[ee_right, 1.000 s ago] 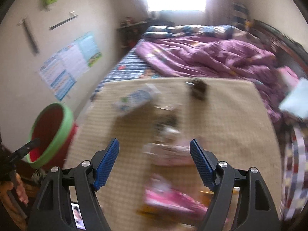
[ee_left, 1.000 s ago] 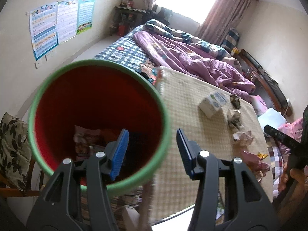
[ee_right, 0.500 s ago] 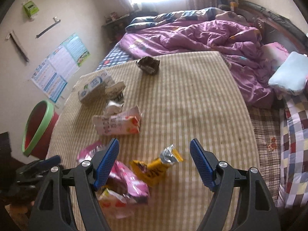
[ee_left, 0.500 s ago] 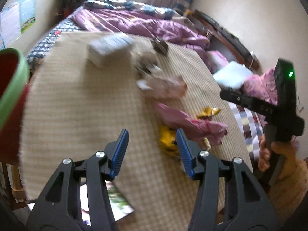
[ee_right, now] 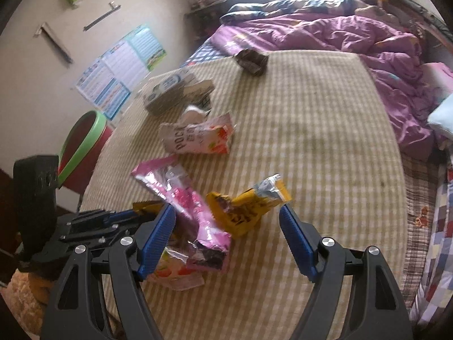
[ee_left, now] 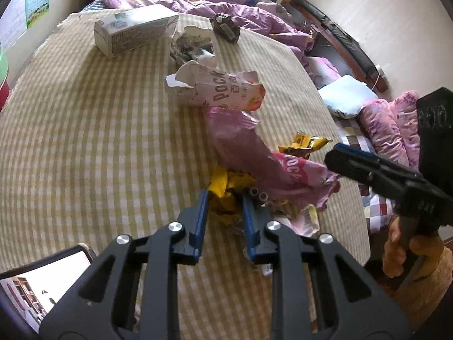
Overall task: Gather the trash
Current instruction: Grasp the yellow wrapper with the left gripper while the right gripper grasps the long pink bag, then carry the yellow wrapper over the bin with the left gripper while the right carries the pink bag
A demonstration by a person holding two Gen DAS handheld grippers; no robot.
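Note:
Trash lies on the checked mat (ee_left: 85, 130): a white carton (ee_left: 133, 28), a torn Pocky box (ee_left: 223, 90), a long pink wrapper (ee_left: 246, 147), a yellow-and-black wrapper (ee_right: 249, 206) and a crumpled yellow wrapper (ee_left: 226, 189). My left gripper (ee_left: 224, 195) is closing, and its blue pads pinch that crumpled yellow wrapper at the near end of the pile. In the right wrist view the same gripper comes in from the left. My right gripper (ee_right: 226, 211) hangs open just above the pink and yellow-and-black wrappers, touching neither. The red bin with a green rim (ee_right: 82, 138) stands off the mat's left edge.
A dark crumpled wrapper (ee_right: 252, 61) lies at the far end of the mat, near the purple quilt (ee_right: 325, 34). A lit phone screen (ee_left: 42, 283) lies at the mat's near left corner. A pale blue pillow (ee_left: 348, 96) and patchwork bedding sit to the right.
My left gripper swung from over the bin's mouth to the wrapper pile, and its jaws narrowed around the yellow wrapper. The right gripper dropped closer to the wrappers, still open.

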